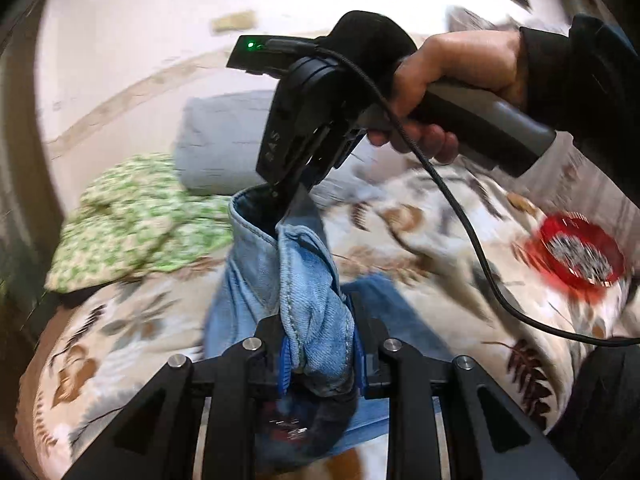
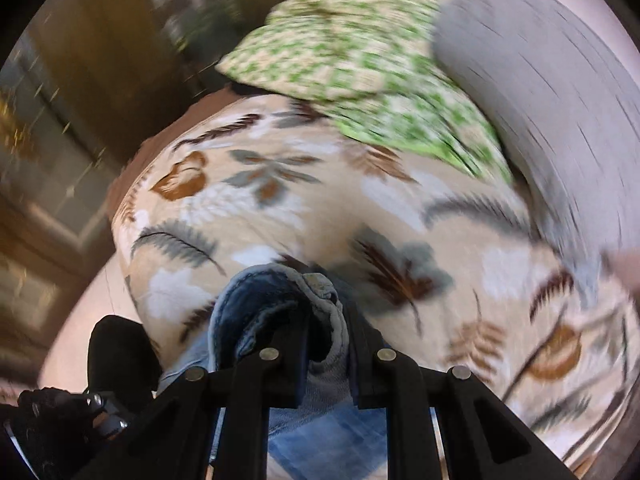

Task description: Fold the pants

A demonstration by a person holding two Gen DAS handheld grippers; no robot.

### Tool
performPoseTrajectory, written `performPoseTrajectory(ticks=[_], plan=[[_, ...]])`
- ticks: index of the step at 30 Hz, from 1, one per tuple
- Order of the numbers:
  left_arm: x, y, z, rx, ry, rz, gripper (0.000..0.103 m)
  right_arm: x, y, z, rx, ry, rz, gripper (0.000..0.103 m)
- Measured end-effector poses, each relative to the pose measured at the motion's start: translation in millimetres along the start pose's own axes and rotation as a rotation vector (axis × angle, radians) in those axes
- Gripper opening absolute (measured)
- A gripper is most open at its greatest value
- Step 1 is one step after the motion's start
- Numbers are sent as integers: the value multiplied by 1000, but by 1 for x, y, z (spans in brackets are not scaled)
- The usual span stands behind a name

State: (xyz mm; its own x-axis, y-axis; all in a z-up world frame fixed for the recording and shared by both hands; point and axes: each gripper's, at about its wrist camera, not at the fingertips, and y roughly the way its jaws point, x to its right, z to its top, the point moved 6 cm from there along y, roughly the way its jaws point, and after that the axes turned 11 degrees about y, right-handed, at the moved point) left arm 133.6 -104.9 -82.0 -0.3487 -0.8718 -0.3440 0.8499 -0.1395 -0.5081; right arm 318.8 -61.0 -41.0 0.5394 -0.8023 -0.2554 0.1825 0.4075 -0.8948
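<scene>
The light blue denim pants [image 1: 296,272] hang bunched above the bed, held up by both grippers. My left gripper [image 1: 320,340] is shut on a thick fold of the denim hem. My right gripper [image 1: 294,194], held in a bare hand, shows in the left wrist view pinching the waistband edge higher up. In the right wrist view my right gripper [image 2: 326,320] is shut on the rolled denim waistband [image 2: 280,292], with more denim hanging below it.
A leaf-patterned bedspread [image 2: 280,200] covers the bed. A green checked cloth [image 1: 132,220] and a grey pillow [image 1: 220,144] lie at the head. A red round object [image 1: 576,256] lies on the bed at the right. Dark wooden furniture [image 2: 80,120] stands beside the bed.
</scene>
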Motion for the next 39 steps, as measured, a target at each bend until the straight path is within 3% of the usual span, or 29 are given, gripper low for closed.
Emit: performPoseTrajectory(ticks=[3, 6, 9, 11, 15, 21, 26, 27, 28, 29, 30, 31, 33, 34, 39], plan=[[37, 34, -6, -73, 56, -67, 24, 53, 20, -29, -9, 100, -12, 16], [62, 62, -21, -147, 110, -104, 24, 93, 49, -55, -38, 169, -38, 15], [91, 87, -41, -222, 157, -189, 23, 119, 77, -75, -55, 230, -33, 14], [101, 90, -45, -209, 215, -154, 22, 128, 90, -83, -58, 250, -23, 14], [89, 94, -42, -236, 142, -210, 22, 133, 95, -86, -47, 274, 2, 14], [97, 91, -42, -233, 168, -188, 22, 130, 99, -85, -45, 260, -28, 14], [91, 81, -37, -209, 139, -213, 24, 132, 87, -86, 1, 273, -44, 25], [90, 79, -36, -200, 144, -221, 32, 134, 83, -87, 5, 295, -49, 34], [91, 75, -35, -194, 152, -238, 49, 138, 78, -89, 7, 316, -68, 64], [93, 71, -34, -192, 160, -261, 61, 142, 72, -91, 12, 334, -82, 80], [97, 65, -32, -186, 171, -285, 87, 147, 63, -92, 35, 365, -89, 94], [101, 58, -28, -171, 191, -268, 103, 150, 53, -94, 63, 395, -72, 94], [102, 48, -23, -139, 225, -197, 103, 154, 38, -97, 90, 441, -43, 98], [102, 45, -22, -135, 224, -202, 103, 157, 29, -101, 106, 464, -41, 103], [91, 33, -18, -126, 164, -204, 103, 155, 7, -114, 143, 475, -71, 103]])
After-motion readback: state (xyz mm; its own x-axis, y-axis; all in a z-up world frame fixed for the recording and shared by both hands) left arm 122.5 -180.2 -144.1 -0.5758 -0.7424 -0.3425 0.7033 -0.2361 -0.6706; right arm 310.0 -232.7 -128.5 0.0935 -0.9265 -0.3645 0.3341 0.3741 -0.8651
